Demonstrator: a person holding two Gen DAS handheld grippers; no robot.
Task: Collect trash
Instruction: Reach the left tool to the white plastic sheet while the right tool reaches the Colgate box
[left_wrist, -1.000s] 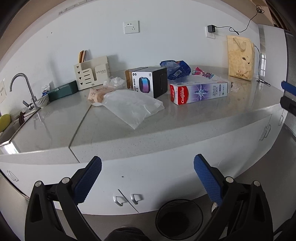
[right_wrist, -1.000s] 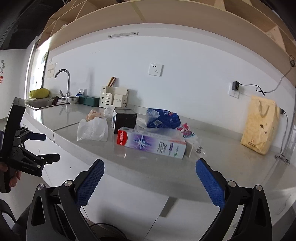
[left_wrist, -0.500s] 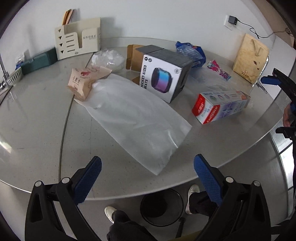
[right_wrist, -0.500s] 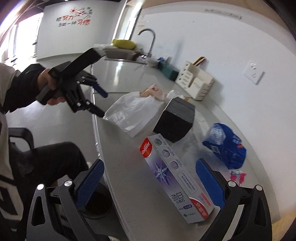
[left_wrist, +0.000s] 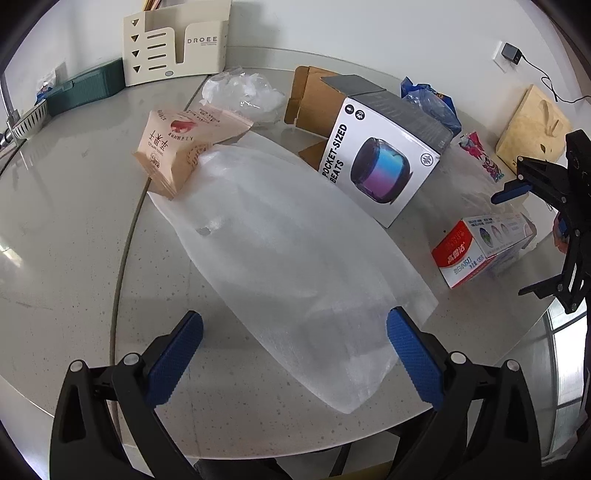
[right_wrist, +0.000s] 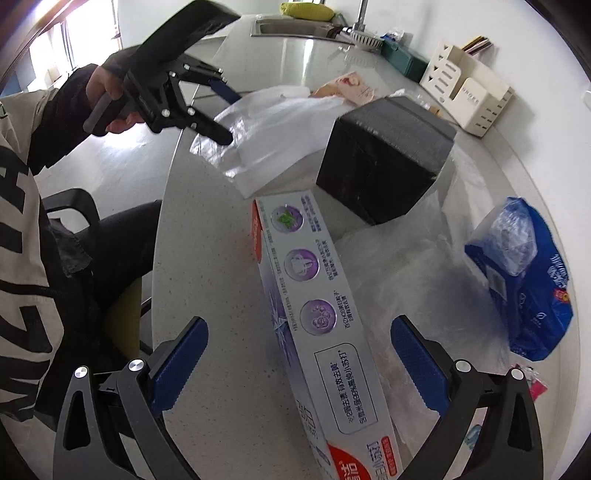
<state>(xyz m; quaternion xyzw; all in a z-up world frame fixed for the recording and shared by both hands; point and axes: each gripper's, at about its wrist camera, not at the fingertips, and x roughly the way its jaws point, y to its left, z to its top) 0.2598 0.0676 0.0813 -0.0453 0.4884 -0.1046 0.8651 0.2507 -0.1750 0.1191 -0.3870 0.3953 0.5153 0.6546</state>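
Observation:
My left gripper (left_wrist: 295, 354) is open just above the near end of a white foam bag (left_wrist: 291, 258) lying flat on the grey counter (left_wrist: 74, 258). My right gripper (right_wrist: 299, 362) is open, and its fingers straddle a long toothpaste box (right_wrist: 317, 314) without touching it. Around them lie a peach snack packet (left_wrist: 177, 147), crumpled clear plastic (left_wrist: 240, 92), a blue plastic bag (right_wrist: 524, 277), a clear plastic sheet (right_wrist: 413, 266) and a pink wrapper (left_wrist: 480, 155). The right wrist view shows the left gripper (right_wrist: 231, 118) in a hand over the foam bag (right_wrist: 280, 129).
A speaker box (left_wrist: 384, 162) stands mid-counter with an opened cardboard box (left_wrist: 306, 99) behind it. A cream organizer (left_wrist: 173, 40), a green case (left_wrist: 85, 88) and a brown paper bag (left_wrist: 532, 129) line the wall. The sink (right_wrist: 295, 26) is far left. A chair (right_wrist: 74, 206) stands by the counter edge.
Both grippers have come in over the counter and lower. The left now hovers at the foam bag's near end, the right straddles the toothpaste box. Both stay open.

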